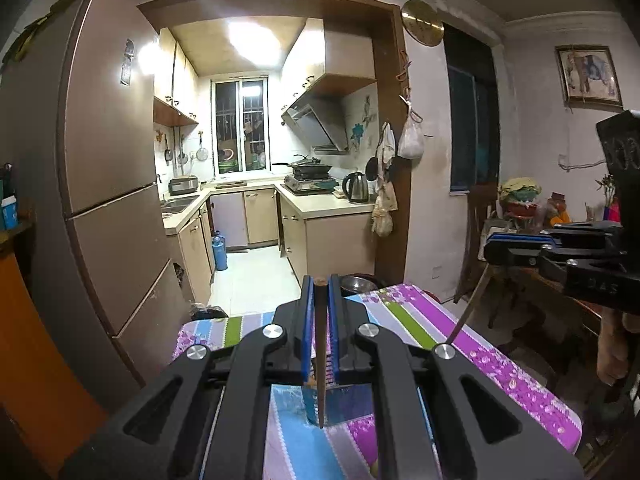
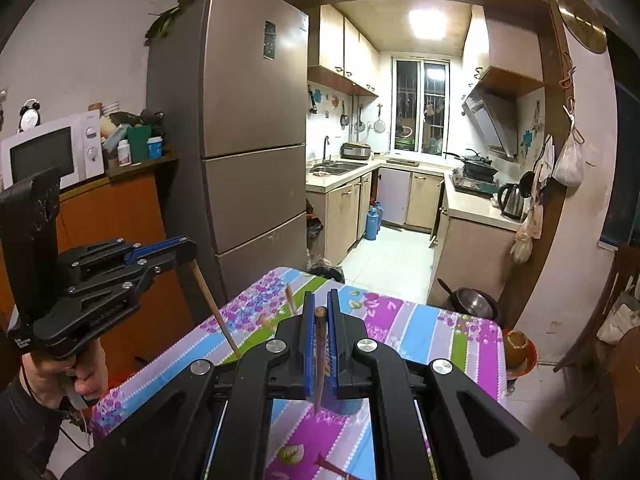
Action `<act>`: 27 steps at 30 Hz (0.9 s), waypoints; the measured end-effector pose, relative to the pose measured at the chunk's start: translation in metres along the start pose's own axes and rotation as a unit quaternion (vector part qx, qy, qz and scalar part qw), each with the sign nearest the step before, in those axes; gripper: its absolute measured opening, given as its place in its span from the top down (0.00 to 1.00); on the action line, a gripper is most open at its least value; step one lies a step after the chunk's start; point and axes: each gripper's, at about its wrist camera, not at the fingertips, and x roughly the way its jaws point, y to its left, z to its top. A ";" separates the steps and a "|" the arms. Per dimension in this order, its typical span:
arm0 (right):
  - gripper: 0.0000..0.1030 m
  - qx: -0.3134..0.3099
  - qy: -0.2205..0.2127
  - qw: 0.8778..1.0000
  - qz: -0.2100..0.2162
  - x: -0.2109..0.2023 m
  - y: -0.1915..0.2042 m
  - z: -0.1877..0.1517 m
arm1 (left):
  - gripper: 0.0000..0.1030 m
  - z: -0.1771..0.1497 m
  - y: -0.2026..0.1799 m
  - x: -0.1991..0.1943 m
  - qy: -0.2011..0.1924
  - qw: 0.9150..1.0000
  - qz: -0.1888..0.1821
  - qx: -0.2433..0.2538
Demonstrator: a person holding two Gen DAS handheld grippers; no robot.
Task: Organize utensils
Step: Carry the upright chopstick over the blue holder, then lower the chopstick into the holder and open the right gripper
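The black left gripper (image 1: 319, 280) is clamped on a thin dark wooden chopstick (image 1: 320, 356) hanging tip-down above the floral striped tablecloth (image 1: 500, 360). The right gripper (image 2: 319, 296) likewise clamps a second wooden chopstick (image 2: 319, 356).

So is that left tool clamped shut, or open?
Shut. In its own view the left tool has both blue pads pressed against a brown chopstick, which hangs down above the floral tablecloth.

a tall brown fridge (image 2: 248, 128) stands beside a white microwave (image 2: 48, 152); a steel kettle (image 1: 357, 187) sits on the kitchen counter (image 1: 328, 204).
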 end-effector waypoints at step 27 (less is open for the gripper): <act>0.93 0.019 -0.019 1.000 -0.002 0.069 -0.047 0.064 | 0.95 0.052 0.013 0.073 -0.017 1.000 0.004 -0.021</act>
